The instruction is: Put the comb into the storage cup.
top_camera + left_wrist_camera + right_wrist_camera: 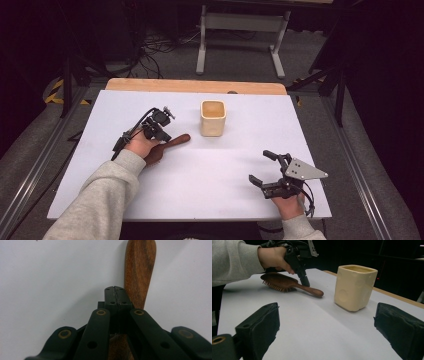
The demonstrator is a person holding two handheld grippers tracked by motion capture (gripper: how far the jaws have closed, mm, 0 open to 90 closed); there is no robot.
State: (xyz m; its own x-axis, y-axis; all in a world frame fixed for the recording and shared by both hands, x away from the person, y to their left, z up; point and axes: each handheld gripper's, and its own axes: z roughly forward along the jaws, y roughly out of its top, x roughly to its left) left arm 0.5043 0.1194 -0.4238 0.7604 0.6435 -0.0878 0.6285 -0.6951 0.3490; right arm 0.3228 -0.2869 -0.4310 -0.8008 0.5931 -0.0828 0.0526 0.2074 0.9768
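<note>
A dark wooden hairbrush [176,142] lies bristles down on the white table [210,175], its handle pointing right toward a cream square cup [213,118]. My left gripper [163,136] points down at the brush's handle [140,267], and its jaws are shut against each other with nothing between them. In the right gripper view that left gripper [305,281] stands at the handle where it joins the brush head [275,281]; whether it touches the wood I cannot tell. My right gripper [262,167] rests near the front right, open and empty, facing the cup [354,287].
A wooden strip [195,86] runs along the table's far edge. Beyond it stand a metal frame [242,35] and cables on the floor. Bare white tabletop lies between the two grippers.
</note>
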